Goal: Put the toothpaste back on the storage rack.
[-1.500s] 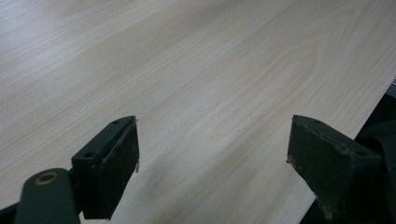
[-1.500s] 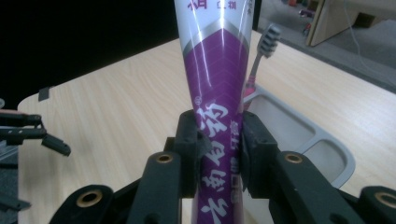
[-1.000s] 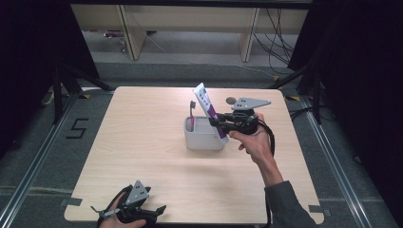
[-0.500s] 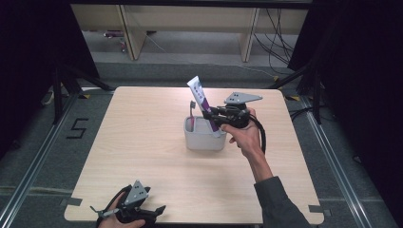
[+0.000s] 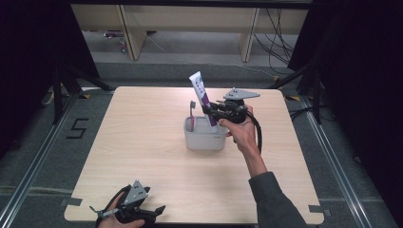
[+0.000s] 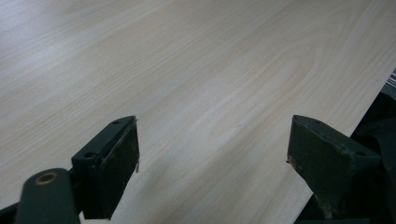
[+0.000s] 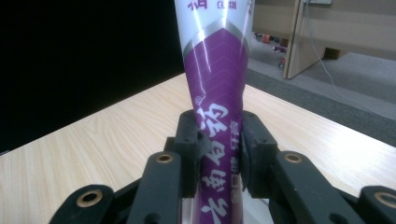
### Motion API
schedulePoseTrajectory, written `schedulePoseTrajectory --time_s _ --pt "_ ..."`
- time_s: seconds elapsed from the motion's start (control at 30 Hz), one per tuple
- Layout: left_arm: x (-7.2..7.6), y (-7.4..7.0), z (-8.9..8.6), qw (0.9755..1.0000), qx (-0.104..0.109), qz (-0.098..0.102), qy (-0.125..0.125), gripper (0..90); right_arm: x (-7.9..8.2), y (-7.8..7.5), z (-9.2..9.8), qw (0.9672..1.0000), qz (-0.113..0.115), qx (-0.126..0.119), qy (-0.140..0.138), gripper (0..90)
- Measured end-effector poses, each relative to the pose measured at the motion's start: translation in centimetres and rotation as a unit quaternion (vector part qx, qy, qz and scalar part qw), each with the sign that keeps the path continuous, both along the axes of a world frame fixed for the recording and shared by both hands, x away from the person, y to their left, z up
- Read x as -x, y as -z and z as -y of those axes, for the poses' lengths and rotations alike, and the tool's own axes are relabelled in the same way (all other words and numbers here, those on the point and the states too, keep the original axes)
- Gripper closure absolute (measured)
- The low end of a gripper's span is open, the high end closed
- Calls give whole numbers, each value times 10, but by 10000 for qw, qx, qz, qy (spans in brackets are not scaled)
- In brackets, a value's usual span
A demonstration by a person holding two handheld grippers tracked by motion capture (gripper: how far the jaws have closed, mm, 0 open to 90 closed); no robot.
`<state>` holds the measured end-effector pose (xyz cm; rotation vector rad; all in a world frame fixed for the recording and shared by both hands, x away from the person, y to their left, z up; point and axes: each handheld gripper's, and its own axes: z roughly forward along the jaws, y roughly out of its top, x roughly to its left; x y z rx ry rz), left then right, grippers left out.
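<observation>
My right gripper (image 5: 209,112) is clamped on a purple and white toothpaste tube (image 5: 202,96). In the right gripper view both black jaws press flat against the tube's (image 7: 218,98) sides, purple body with white characters between them, white upper end running out of the top of the picture. In the high view the tube stands nearly upright, leaning a bit toward the table's left, its lower end down inside a grey holder (image 5: 205,138) near the middle of the table (image 5: 142,156). Tube sits in the holder's right part; can't tell whether its bottom end touches the holder's floor. A grey toothbrush (image 5: 192,110) stands upright in the holder's left part, head up, pinkish inside wall behind it. Brush and tube are apart, not touching.

My right hand (image 5: 240,128) wraps the gripper body just right of the holder, the grey three-cornered plate on top, black cable looping down past my wrist. Dark sleeve comes in from the bottom right.

My left gripper (image 5: 157,209) lies low at the near edge of the table, bottom left, well apart from the holder. In the left gripper view its jaws stand wide apart with nothing between them, just bare pale wood grain (image 6: 196,79) ahead and the table edge at the right. Left hand (image 5: 114,219) holds it at the table's edge.

Beyond the table: grey floor, wooden furniture legs, loose cables.
</observation>
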<state>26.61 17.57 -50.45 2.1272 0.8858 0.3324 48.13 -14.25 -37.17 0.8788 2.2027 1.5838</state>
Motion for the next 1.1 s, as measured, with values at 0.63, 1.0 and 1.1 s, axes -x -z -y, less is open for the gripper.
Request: schedulePoseTrajectory --time_s 0.63,1.0,1.1 --pt "1 0 0 10000 -52 8 -22 163 -17 22 -10 9999 9 14 135 720" --pt "2 1 3 10000 45 -13 -35 163 -15 36 -8 9999 21 61 121 719" --pt "2 1 3 10000 49 -13 -40 163 -14 38 -7 9999 9 73 135 718"
